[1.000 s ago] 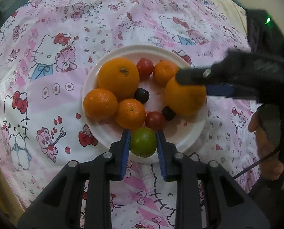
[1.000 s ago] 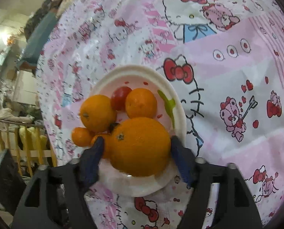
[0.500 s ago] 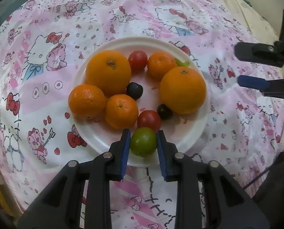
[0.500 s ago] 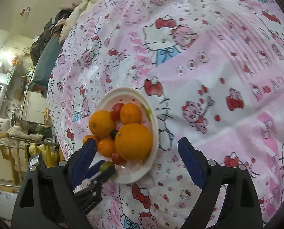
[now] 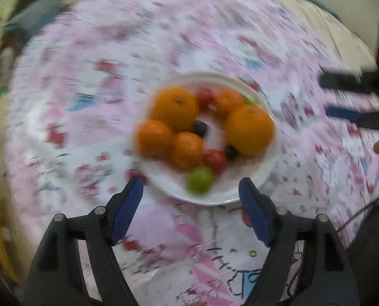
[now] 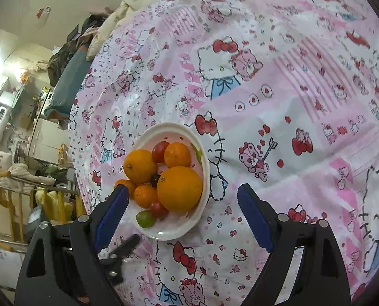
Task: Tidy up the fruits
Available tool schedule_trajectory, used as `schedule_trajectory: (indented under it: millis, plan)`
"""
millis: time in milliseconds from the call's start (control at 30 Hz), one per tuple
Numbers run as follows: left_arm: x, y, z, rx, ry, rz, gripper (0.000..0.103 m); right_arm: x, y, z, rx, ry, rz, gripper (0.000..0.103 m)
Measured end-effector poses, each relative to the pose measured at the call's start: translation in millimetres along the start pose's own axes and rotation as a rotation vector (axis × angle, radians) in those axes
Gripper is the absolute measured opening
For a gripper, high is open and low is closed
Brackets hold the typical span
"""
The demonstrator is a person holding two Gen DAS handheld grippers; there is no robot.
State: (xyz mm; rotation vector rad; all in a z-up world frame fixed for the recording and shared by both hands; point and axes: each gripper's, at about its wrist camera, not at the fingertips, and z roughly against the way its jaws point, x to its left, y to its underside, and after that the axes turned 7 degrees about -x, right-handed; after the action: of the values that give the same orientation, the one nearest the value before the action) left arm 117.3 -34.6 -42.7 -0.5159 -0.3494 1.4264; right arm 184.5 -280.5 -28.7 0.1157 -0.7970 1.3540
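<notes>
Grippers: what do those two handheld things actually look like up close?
Each gripper is a black plastic frame that forks into two angled fingers, with silver bolt heads at the joints and a ribbed blue pad lining each fingertip. The left gripper and right gripper look alike. A thin dark cable trails beside the right one.

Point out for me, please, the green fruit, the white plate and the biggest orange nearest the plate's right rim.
green fruit [image 6: 145,218], right wrist view, middle of its rounded top.
white plate [image 6: 172,232], right wrist view, bare near rim.
biggest orange [image 6: 179,189], right wrist view, centre of its skin.
</notes>
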Motion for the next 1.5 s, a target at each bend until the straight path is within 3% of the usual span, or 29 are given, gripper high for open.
schedule_trajectory:
  millis: [167,233,533,733,933,1100,1500]
  plan:
    - [22,0,44,-0.158,-0.102,0.062,0.075,21,15,18,-0.046,0.013,0.072,0.097]
    - [29,3,56,-0.187,-0.116,0.077,0.087,30,25,26,-0.063,0.035,0.103,0.098]
    - [36,28,107,-0.273,-0.121,0.087,0.103,60,78,64,-0.176,0.089,0.213,0.103]
    - [35,45,129,-0.327,-0.15,0.076,0.103,76,113,86,-0.303,0.148,0.321,0.103]
    - [35,54,137,-0.389,-0.128,0.099,0.103,81,134,93,-0.414,0.172,0.377,0.103]
    - [36,54,131,-0.41,-0.132,0.115,0.103,85,137,85,-0.454,0.203,0.407,0.103]
    - [34,57,127,-0.397,-0.142,0.117,0.103,85,134,76,-0.45,0.227,0.418,0.103]
